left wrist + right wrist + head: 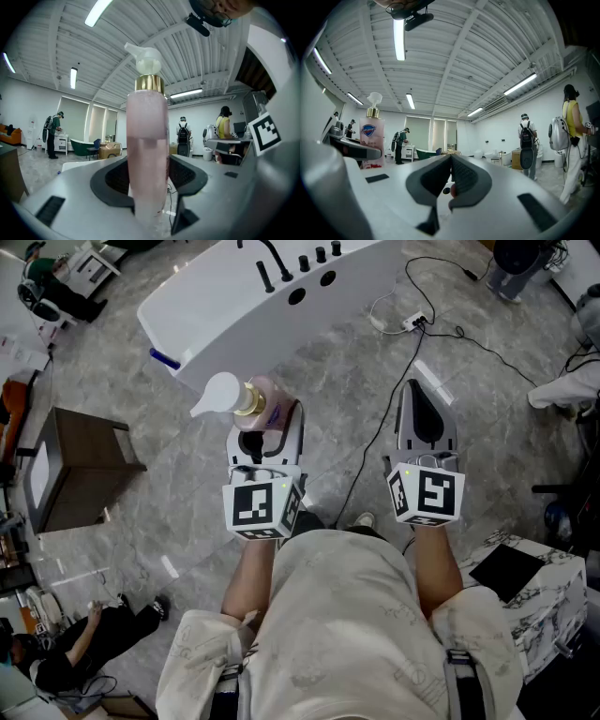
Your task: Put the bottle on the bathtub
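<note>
Grey floor lies open through the middle of the head view, right up to the white bathtub across the top. The left part of the tub's rim is flat and free; black taps stand on it at top centre. A black cable crosses the floor from upper right to centre. A dark cabinet blocks the left and a marbled block the lower right.
</note>
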`<action>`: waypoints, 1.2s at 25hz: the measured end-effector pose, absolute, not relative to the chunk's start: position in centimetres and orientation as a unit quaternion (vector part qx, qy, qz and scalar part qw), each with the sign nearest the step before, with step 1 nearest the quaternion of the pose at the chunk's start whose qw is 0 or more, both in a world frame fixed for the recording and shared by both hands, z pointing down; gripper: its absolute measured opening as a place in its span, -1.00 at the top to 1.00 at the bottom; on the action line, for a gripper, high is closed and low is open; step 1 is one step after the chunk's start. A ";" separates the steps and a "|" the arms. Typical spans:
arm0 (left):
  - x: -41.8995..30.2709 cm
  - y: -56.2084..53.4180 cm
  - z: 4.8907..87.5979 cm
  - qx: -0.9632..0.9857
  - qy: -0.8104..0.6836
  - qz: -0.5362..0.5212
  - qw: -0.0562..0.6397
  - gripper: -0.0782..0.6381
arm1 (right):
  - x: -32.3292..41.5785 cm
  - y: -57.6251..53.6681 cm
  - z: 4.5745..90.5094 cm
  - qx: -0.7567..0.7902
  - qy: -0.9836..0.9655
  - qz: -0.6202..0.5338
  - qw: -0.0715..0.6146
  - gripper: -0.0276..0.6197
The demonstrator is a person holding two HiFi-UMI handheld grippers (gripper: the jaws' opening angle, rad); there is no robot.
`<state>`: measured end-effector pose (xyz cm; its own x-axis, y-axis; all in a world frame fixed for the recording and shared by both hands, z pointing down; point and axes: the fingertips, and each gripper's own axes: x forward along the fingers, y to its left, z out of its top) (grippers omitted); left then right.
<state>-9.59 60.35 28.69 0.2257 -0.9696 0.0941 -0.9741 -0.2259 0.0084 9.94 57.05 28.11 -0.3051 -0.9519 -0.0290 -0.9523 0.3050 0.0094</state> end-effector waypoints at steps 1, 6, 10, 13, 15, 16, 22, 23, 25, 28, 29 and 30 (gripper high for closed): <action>-8.6 60.5 28.7 0.783 -0.620 0.035 0.034 0.13 | 10.8 57.4 28.1 -0.589 0.808 0.014 0.009 0.94; -3.1 61.7 29.4 0.792 -0.607 0.050 0.033 0.13 | 15.4 59.2 28.6 -0.594 0.804 0.010 0.014 0.94; 0.7 62.7 30.1 0.801 -0.594 0.071 0.032 0.13 | 18.5 60.4 29.8 -0.599 0.800 -0.005 0.017 0.94; 2.5 63.1 30.3 0.803 -0.590 0.081 0.034 0.13 | 20.2 60.8 30.5 -0.602 0.798 -0.022 0.021 0.94; 3.2 63.1 30.2 0.805 -0.586 0.083 0.033 0.13 | 20.8 60.9 30.8 -0.602 0.798 -0.032 0.021 0.94; 3.4 63.1 30.1 0.806 -0.585 0.084 0.033 0.13 | 20.9 61.0 30.9 -0.602 0.798 -0.035 0.021 0.94; 4.8 62.8 30.1 0.813 -0.576 0.082 0.033 0.13 | 22.2 61.0 31.2 -0.608 0.793 -0.042 0.023 0.94; 4.8 62.4 30.1 0.814 -0.574 0.080 0.033 0.13 | 22.2 60.7 31.2 -0.609 0.792 -0.042 0.022 0.94; 4.7 61.5 30.1 0.818 -0.570 0.074 0.035 0.13 | 21.9 60.2 31.2 -0.610 0.791 -0.039 0.017 0.94; 4.5 59.9 30.4 0.822 -0.565 0.064 0.040 0.13 | 21.5 58.9 31.3 -0.613 0.789 -0.029 0.004 0.94; 4.4 59.2 30.5 0.823 -0.564 0.062 0.040 0.13 | 21.3 58.3 31.3 -0.615 0.788 -0.026 0.000 0.94; 4.1 58.4 30.6 0.824 -0.562 0.060 0.041 0.13 | 21.0 57.7 31.3 -0.616 0.787 -0.024 -0.004 0.94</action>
